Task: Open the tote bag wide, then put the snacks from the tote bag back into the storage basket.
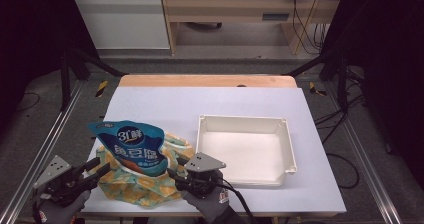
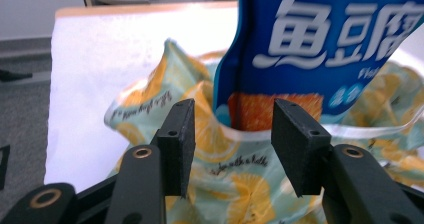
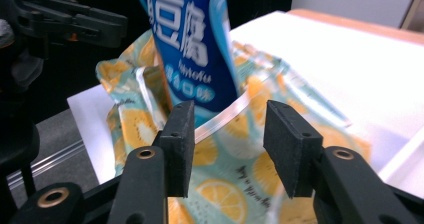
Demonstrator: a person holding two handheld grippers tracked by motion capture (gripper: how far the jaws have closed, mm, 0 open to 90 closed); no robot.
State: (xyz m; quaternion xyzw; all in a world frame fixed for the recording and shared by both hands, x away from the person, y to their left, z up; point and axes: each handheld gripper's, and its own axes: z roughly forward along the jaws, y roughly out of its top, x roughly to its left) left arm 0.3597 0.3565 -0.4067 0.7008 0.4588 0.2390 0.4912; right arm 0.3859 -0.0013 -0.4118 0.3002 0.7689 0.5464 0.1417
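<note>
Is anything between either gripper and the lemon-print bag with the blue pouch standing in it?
Nothing visible. The left gripper and right gripper flank the lemon-print bag, jaws open, with only air before each. The blue pouch stands in its mouth.

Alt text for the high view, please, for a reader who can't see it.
A blue snack pouch stands partly inside a lemon-print bag at the near edge of a white table. The left tool and right tool, both open, flank the bag without gripping it. An empty white tray sits to the right.
</note>
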